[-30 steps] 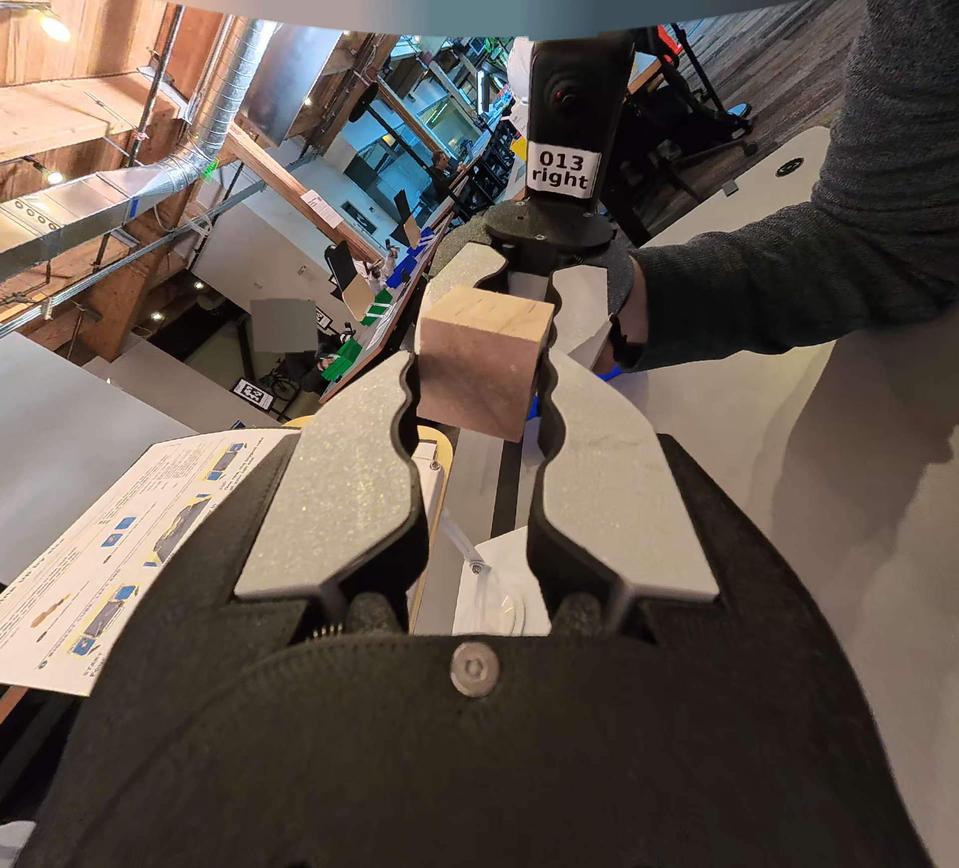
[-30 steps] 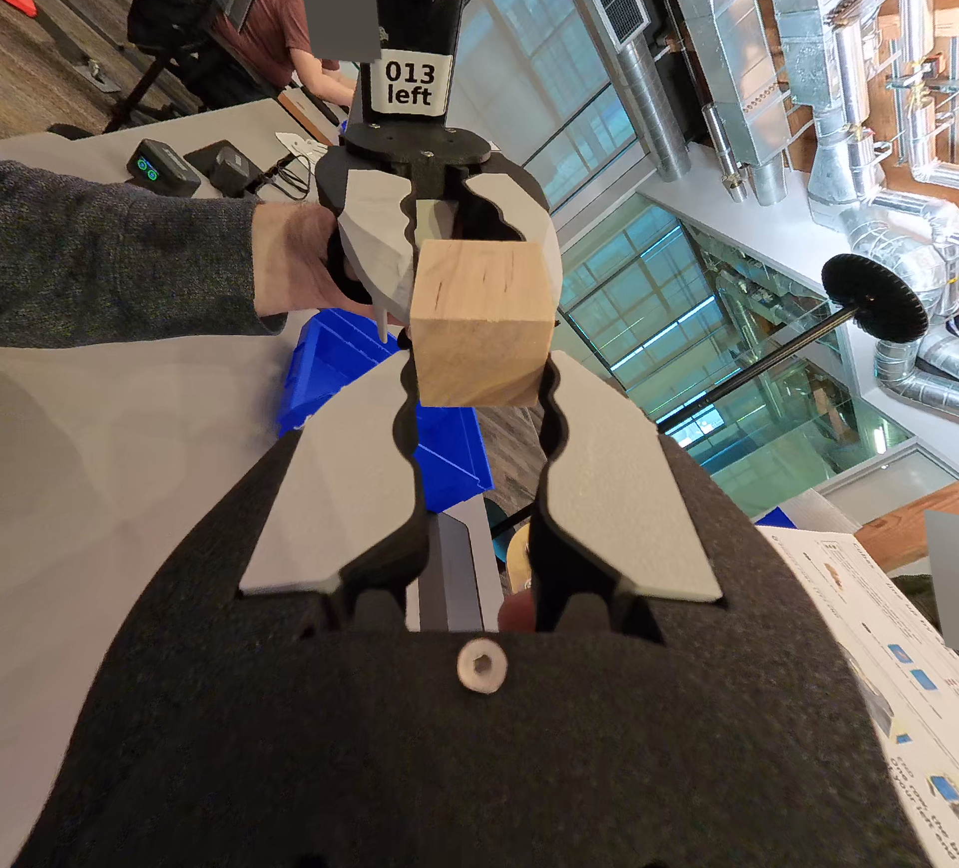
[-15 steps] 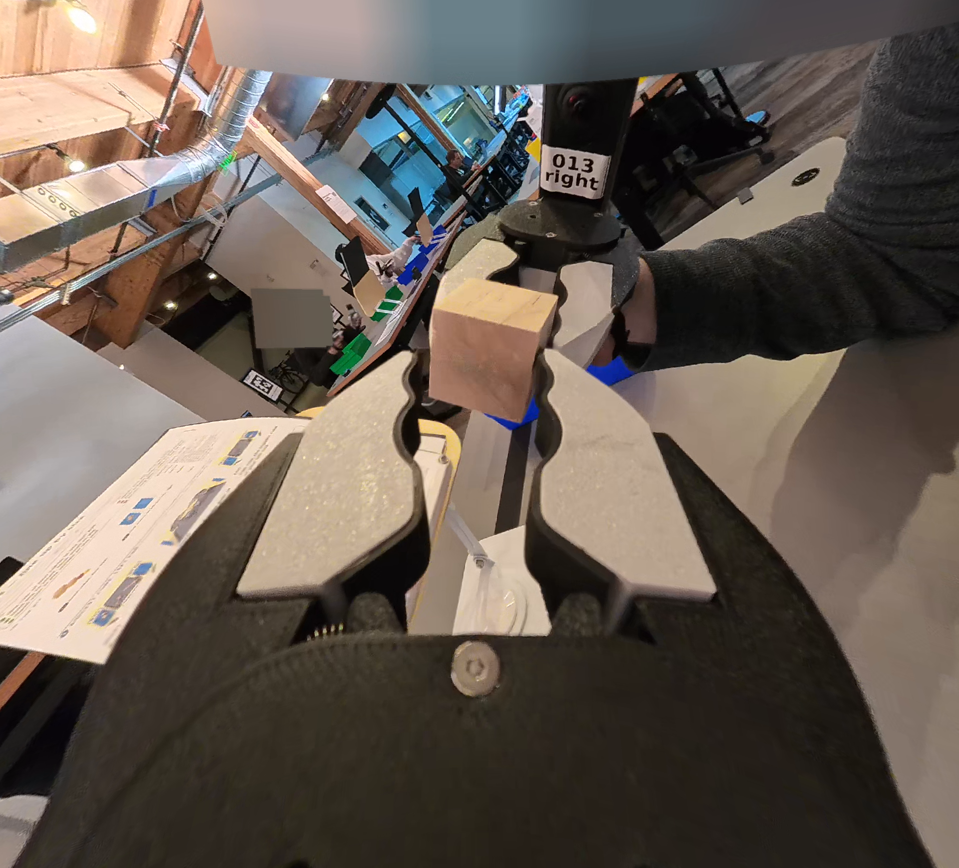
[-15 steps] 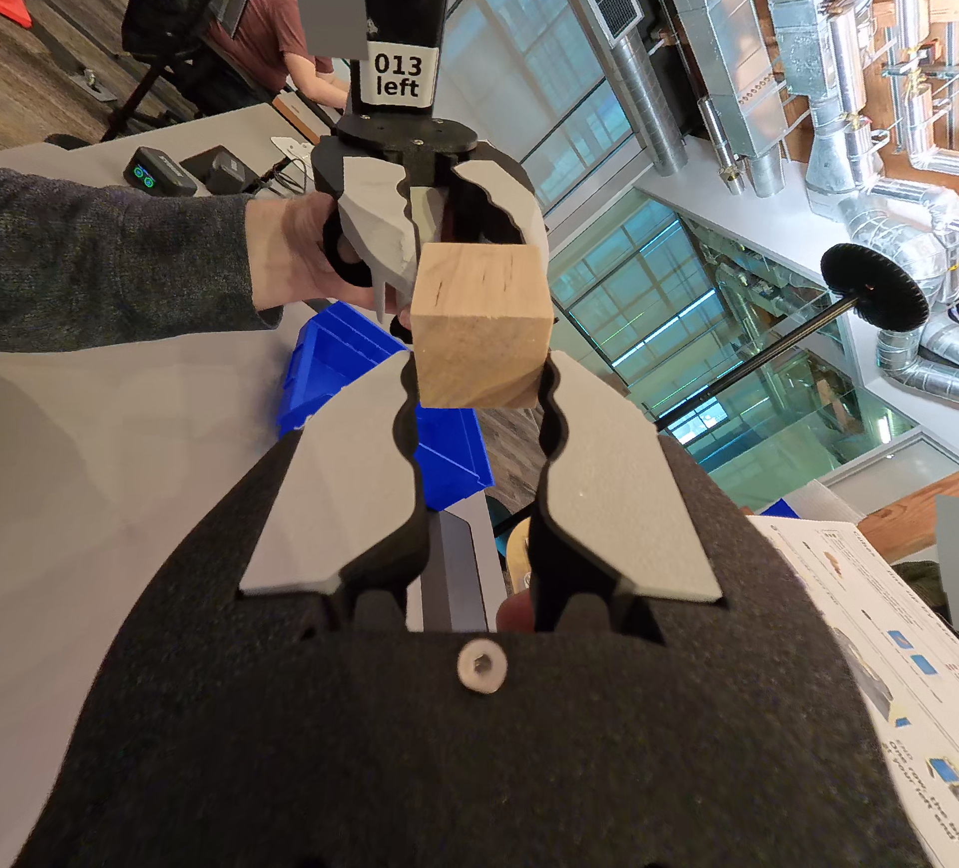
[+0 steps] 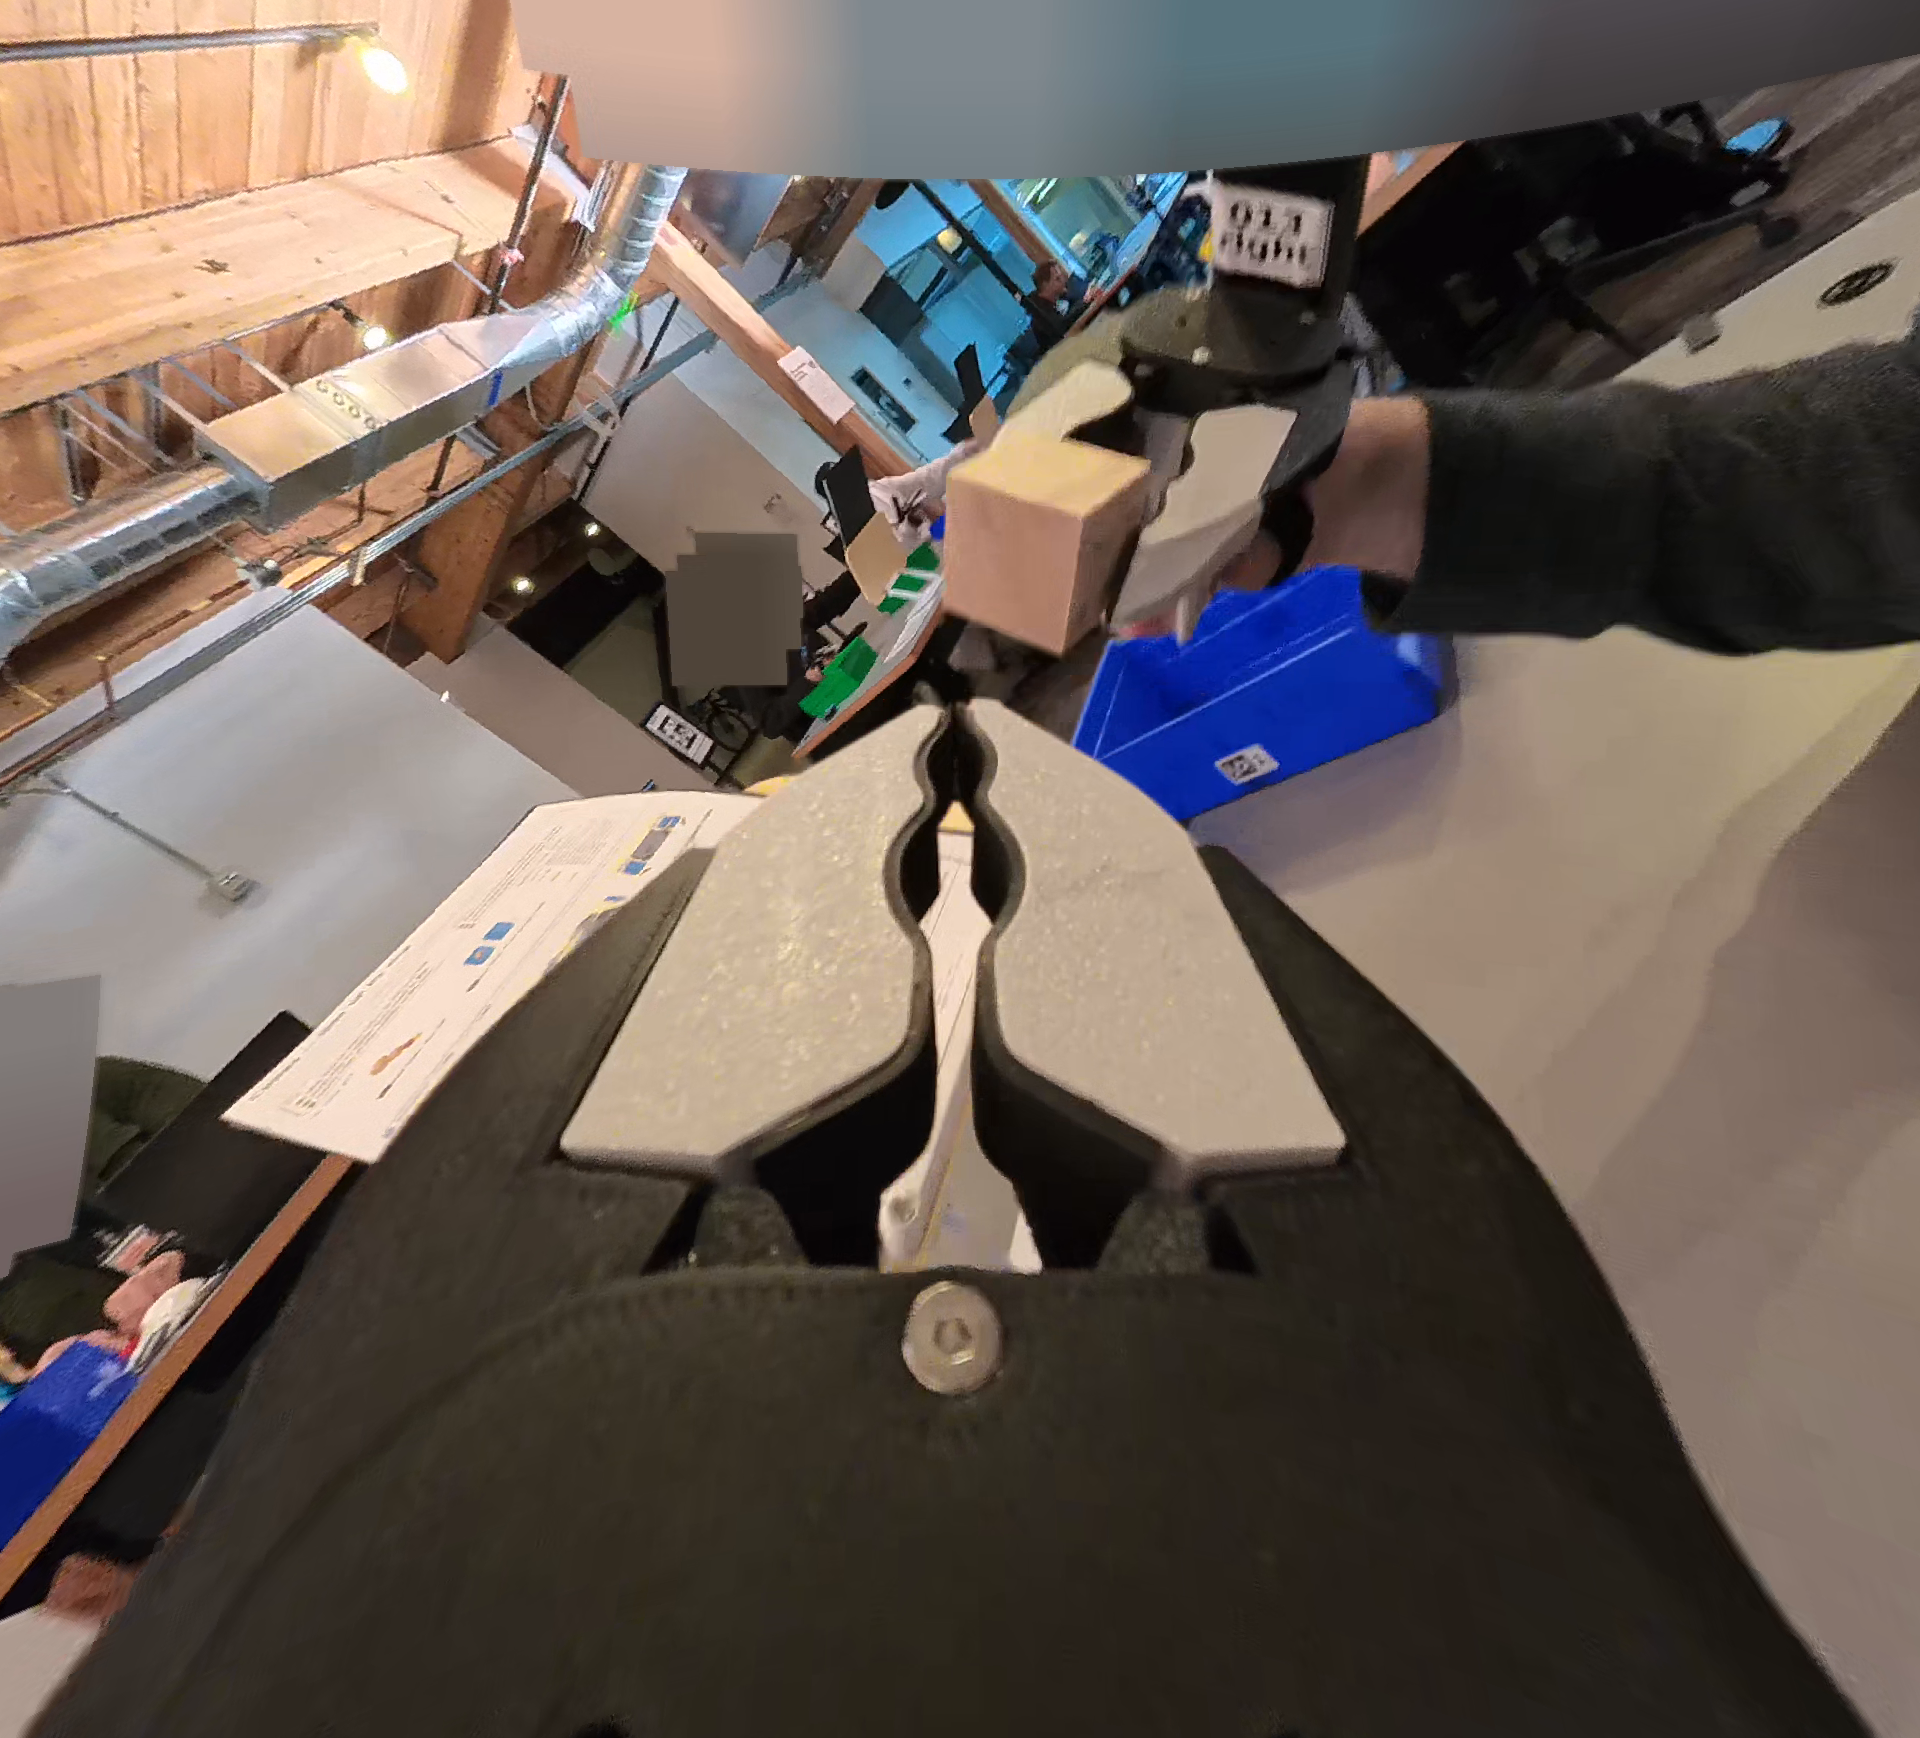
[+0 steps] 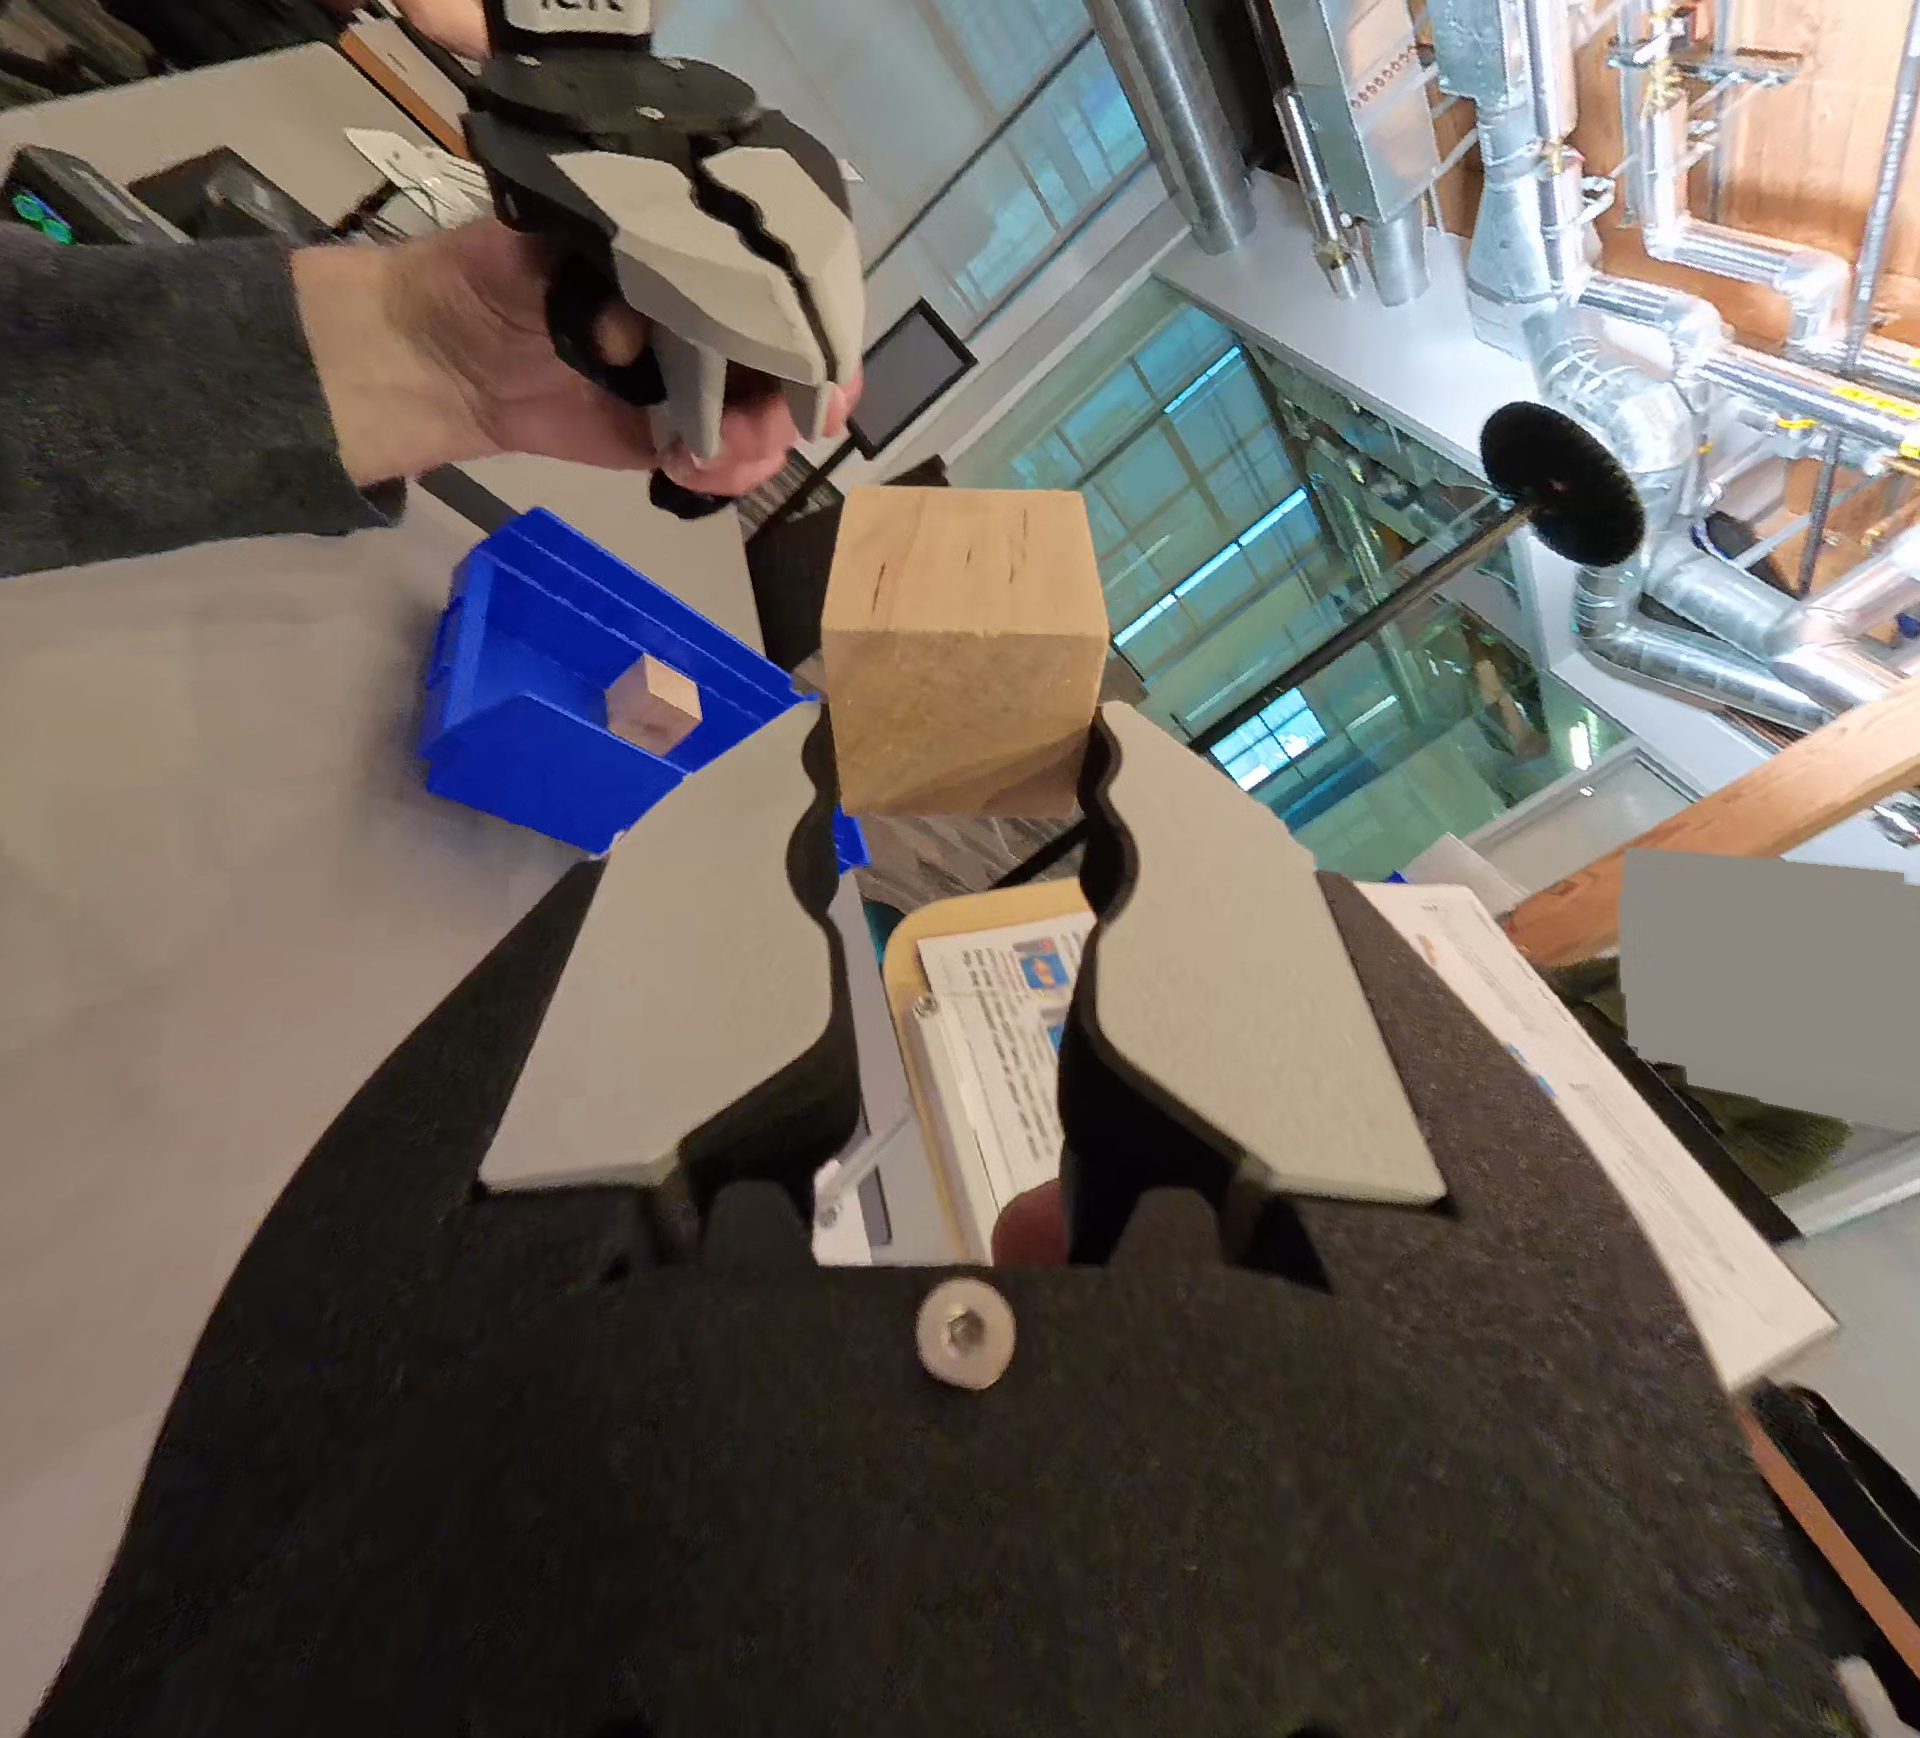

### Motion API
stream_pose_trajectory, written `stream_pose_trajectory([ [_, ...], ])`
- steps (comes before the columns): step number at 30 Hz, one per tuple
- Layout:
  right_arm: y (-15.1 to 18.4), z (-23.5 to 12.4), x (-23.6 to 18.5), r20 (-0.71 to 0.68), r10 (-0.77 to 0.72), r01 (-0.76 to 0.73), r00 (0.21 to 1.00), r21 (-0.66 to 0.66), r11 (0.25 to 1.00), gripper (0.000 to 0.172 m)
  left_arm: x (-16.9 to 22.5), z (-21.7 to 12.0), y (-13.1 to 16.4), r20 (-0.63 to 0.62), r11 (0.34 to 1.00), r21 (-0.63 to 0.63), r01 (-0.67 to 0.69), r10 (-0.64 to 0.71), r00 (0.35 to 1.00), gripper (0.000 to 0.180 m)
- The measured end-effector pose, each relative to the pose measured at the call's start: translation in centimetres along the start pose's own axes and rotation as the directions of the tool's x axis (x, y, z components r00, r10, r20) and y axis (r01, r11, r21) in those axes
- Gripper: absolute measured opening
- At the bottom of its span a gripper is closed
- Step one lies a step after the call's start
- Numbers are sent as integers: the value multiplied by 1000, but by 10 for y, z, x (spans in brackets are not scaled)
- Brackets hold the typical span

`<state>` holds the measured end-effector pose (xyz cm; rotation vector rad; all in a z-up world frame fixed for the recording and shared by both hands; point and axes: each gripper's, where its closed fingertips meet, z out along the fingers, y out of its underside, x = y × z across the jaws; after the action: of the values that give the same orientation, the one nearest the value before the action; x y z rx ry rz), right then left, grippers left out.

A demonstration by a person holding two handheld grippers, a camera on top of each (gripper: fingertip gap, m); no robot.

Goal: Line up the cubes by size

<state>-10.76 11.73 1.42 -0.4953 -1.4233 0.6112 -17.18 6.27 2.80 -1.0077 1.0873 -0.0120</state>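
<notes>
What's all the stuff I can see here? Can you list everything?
Large cube: one, pale wood, clamped between the right gripper's fingertips, in the air.
Small cube: one, pale wood, inside the bin.
Bin: one, blue, on the table.
Table: one, grey.
Printed sheets: white, at the table edge.
Ducts: silver, overhead.
Right gripper: grey fingers, holding the large cube.
Left gripper: grey fingers, shut, holding nothing.
Hands: two, in dark sleeves, each holding a gripper.
</notes>
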Motion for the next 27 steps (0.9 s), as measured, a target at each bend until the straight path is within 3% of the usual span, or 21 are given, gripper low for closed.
stream_pose_trajectory([
  [4,17,-45,16,-53,-27,20,998,-117,993,44,-3,-5,2,20,998,-51,-39,40,999,0],
  [8,72,-119,40,-82,-69,32,994,-385,922,44,-6,-10,-1,35,998,-53,-45,47,998,0],
  [11,121,-180,55,-55,-73,25,996,-609,793,44,-7,-11,-1,42,997,-56,-45,47,998,0],
  [15,182,-249,65,47,-60,72,997,-828,557,44,-5,-6,0,40,997,-68,-46,49,998,0],
  [20,254,-304,60,129,81,93,988,-934,344,44,0,4,5,21,994,-90,-54,56,998,0],
  [27,330,-350,29,208,358,154,910,-973,173,44,0,10,14,14,993,-109,-43,45,999,0],
])
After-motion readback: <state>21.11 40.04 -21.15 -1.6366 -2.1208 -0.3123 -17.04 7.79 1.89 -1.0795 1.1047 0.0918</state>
